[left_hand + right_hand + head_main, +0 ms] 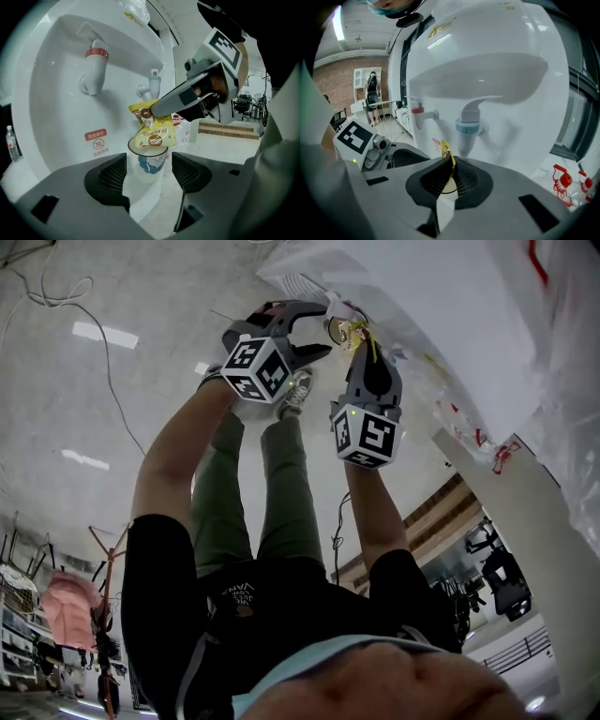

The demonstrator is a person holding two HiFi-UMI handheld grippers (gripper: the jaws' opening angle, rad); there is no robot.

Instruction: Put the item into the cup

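A white paper cup (149, 165) with a blue print stands under the taps of a water dispenser. My left gripper (149, 176) is open around it, and a gap shows between each pad and the cup wall. A yellow sachet (153, 132) hangs with its lower end in the cup's mouth. My right gripper (451, 176) is shut on the sachet's (445, 152) top edge. In the head view the left gripper (323, 329) and the right gripper (366, 348) meet at the cup (335, 327), which is mostly hidden.
The white dispenser (56, 103) has a red tap (96, 61) and a blue tap (153, 86) just above the cup. A small water bottle (11, 143) stands to its left. Red-capped bottles (565, 180) stand to the right. A person (372, 93) stands far back.
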